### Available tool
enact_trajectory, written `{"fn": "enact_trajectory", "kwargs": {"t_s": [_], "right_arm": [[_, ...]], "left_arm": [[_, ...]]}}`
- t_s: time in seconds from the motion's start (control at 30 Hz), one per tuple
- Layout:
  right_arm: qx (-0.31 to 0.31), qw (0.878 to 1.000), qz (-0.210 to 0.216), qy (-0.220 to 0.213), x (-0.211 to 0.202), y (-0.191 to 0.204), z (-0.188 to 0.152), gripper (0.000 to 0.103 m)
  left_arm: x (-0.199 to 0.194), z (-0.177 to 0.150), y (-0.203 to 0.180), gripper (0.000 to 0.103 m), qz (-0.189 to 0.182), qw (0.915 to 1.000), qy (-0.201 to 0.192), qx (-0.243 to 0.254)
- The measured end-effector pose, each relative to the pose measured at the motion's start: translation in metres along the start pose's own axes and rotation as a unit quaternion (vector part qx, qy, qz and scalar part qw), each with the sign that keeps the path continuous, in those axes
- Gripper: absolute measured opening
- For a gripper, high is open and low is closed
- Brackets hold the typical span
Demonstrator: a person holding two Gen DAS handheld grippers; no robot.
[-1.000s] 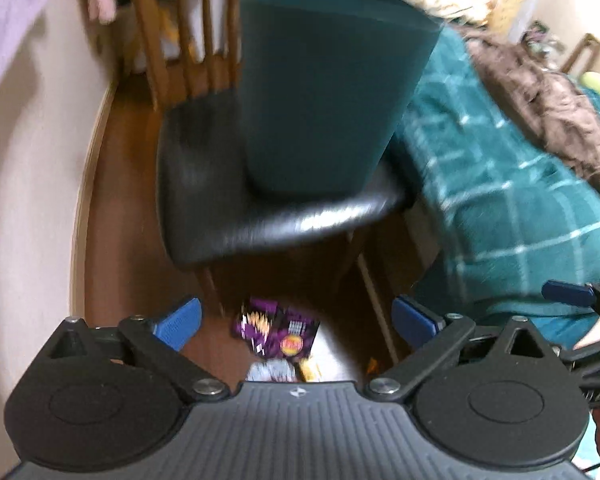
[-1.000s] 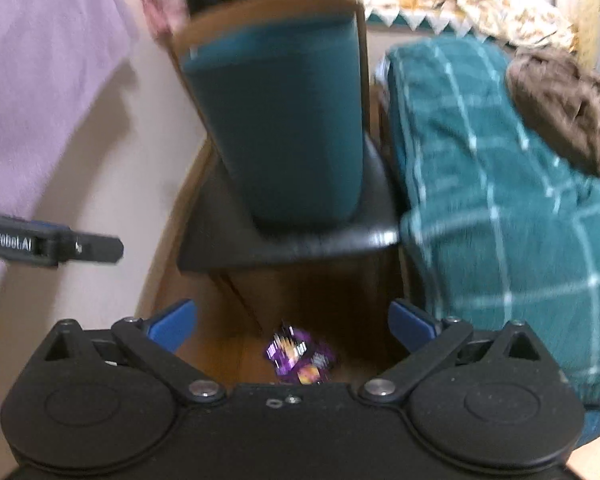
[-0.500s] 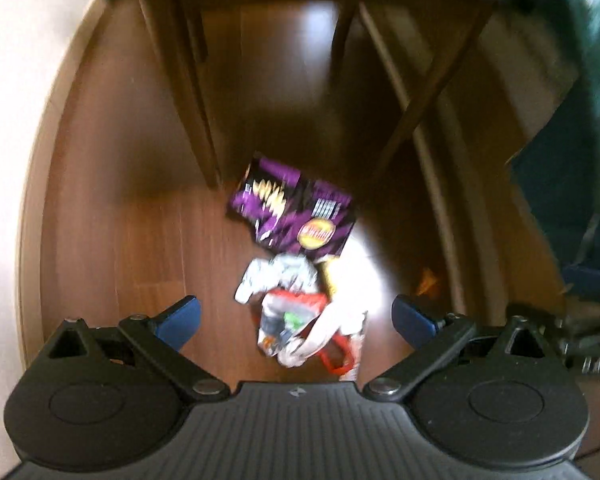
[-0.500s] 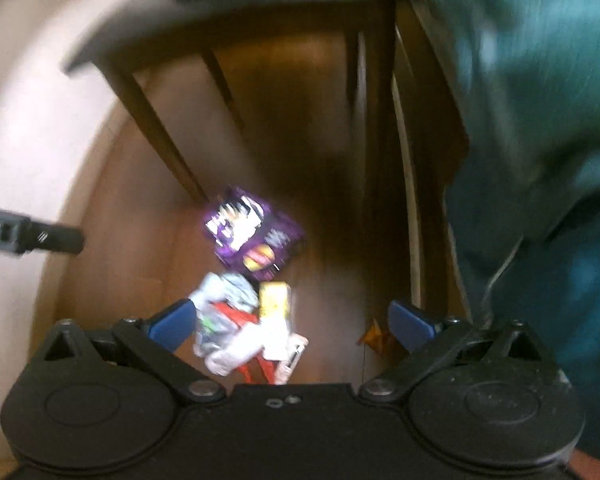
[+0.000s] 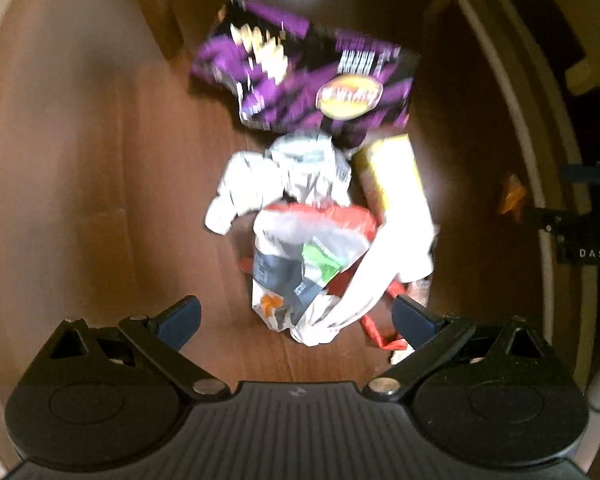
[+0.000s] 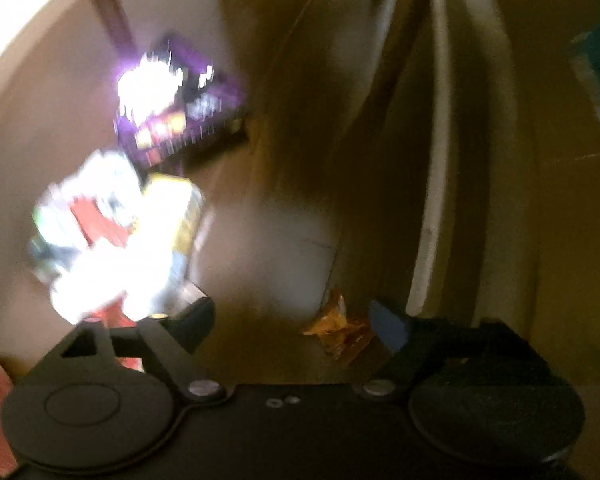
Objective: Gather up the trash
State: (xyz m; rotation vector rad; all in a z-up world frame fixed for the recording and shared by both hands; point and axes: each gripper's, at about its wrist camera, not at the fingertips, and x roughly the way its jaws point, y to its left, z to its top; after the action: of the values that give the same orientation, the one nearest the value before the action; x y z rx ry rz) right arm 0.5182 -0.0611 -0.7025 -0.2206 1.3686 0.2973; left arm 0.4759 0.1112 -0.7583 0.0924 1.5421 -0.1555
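R-wrist view blurred, trash pile (image 5: 320,240) nearer than 0.5 s ago, orange wrapper (image 6: 340,332) at 3 o'clock, left gripper (image 5: 296,318) & right gripper (image 6: 296,324) both spread, holding nothing.

left claw (image 5: 296,316): black, blue pads | right claw (image 6: 292,320): black, 2 silver pivots

The right wrist view is heavily motion-blurred. The purple printed snack bag (image 6: 176,108) and the white, red and yellow litter pile (image 6: 112,240) wash out into glare; no print is legible. The crumpled orange wrapper (image 6: 340,332) is partly hidden behind the right gripper's blue-padded finger (image 6: 388,328). In the left wrist view, the purple bag's lettering (image 5: 300,68) is smeared.
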Motion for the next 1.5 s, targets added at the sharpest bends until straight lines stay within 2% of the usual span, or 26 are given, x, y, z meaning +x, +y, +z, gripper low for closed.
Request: {"fn": "enact_trajectory", "kwargs": {"t_s": [0.13, 0.33, 0.4, 0.53, 0.6, 0.63, 0.7, 0.77, 0.8, 0.9, 1.13, 1.33, 1.5], "right_arm": [[-0.077, 0.996, -0.036, 0.027, 0.037, 0.005, -0.009, 0.080], [-0.192, 0.979, -0.059, 0.032, 0.065, 0.016, -0.020, 0.077], [-0.204, 0.976, -0.062, 0.039, 0.072, 0.014, -0.021, 0.073], [-0.201, 0.976, -0.062, 0.051, 0.084, 0.009, -0.021, 0.058], [-0.201, 0.976, -0.062, 0.054, 0.086, 0.008, -0.021, 0.053], [-0.200, 0.976, -0.062, 0.056, 0.087, 0.008, -0.021, 0.049], [-0.193, 0.977, -0.061, 0.060, 0.088, 0.007, -0.022, 0.047], [-0.187, 0.978, -0.063, 0.061, 0.090, 0.005, -0.019, 0.047], [-0.183, 0.979, -0.063, 0.062, 0.090, 0.005, -0.019, 0.047], [-0.168, 0.982, -0.059, 0.061, 0.086, 0.004, -0.018, 0.045], [-0.058, 0.996, -0.046, 0.055, 0.053, 0.000, -0.017, 0.042], [0.040, 0.999, -0.027, 0.025, -0.001, -0.004, -0.007, 0.042], [0.085, 0.996, -0.014, -0.005, -0.052, 0.001, 0.008, 0.041]], "left_arm": [[0.037, 0.002, 0.008, 0.102, -0.018, 0.9995, 0.023, -0.008], [0.064, 0.015, 0.024, 0.102, -0.035, 0.9988, 0.033, -0.013], [0.070, 0.019, 0.031, 0.101, -0.041, 0.9982, 0.038, -0.023], [0.077, 0.024, 0.039, 0.101, -0.046, 0.9979, 0.039, -0.026], [0.079, 0.025, 0.042, 0.093, -0.054, 0.9972, 0.042, -0.031], [0.080, 0.026, 0.043, 0.084, -0.058, 0.9968, 0.044, -0.033], [0.084, 0.026, 0.044, 0.055, -0.063, 0.9959, 0.052, -0.038], [0.086, 0.025, 0.046, 0.045, -0.068, 0.9950, 0.058, -0.045], [0.086, 0.024, 0.045, 0.034, -0.069, 0.9949, 0.056, -0.047], [0.083, 0.021, 0.047, 0.020, -0.058, 0.9956, 0.052, -0.052], [0.061, 0.011, 0.044, 0.012, -0.035, 0.9971, 0.032, -0.060], [0.011, 0.002, 0.042, 0.009, -0.022, 0.9968, 0.016, -0.075], [-0.046, 0.001, 0.047, 0.009, -0.025, 0.9950, -0.001, -0.096]]}}
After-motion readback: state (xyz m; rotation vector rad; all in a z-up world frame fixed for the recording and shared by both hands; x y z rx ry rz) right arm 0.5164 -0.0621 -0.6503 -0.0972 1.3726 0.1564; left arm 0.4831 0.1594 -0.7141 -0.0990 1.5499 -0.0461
